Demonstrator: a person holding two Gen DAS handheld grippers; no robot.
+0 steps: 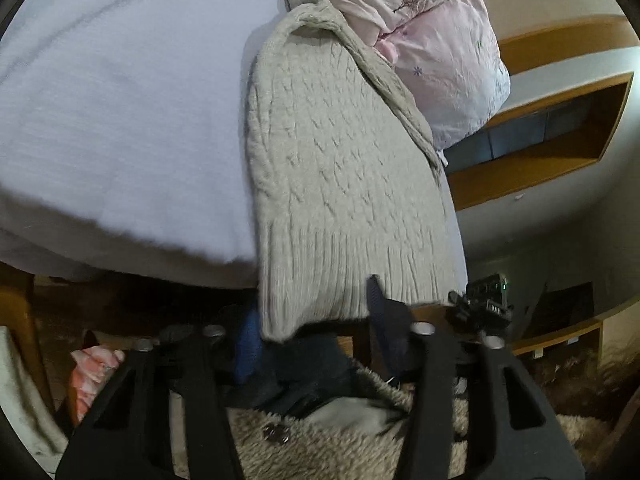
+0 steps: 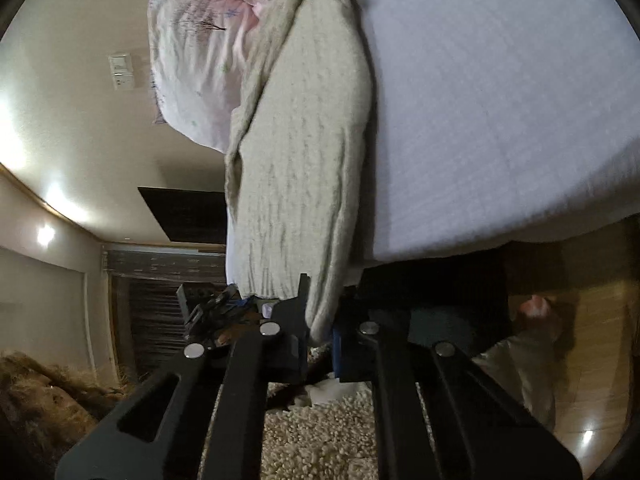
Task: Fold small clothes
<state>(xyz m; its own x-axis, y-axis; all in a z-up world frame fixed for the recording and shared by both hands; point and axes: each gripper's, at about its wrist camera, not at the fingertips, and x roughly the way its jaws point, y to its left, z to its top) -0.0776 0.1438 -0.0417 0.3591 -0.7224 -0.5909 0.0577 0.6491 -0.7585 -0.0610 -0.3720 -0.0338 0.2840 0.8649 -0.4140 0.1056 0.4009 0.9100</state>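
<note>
A beige cable-knit sweater lies folded lengthwise on a white bed sheet, its ribbed hem hanging over the bed's near edge. My left gripper has its jaws around the hem, the cloth between the blue and dark fingers. In the right wrist view the sweater stretches away over the sheet, and my right gripper is shut on the hem's corner.
A pink flowered quilt is bunched at the sweater's far end and also shows in the right wrist view. A fleecy garment is below the grippers. A wooden shelf is on the wall.
</note>
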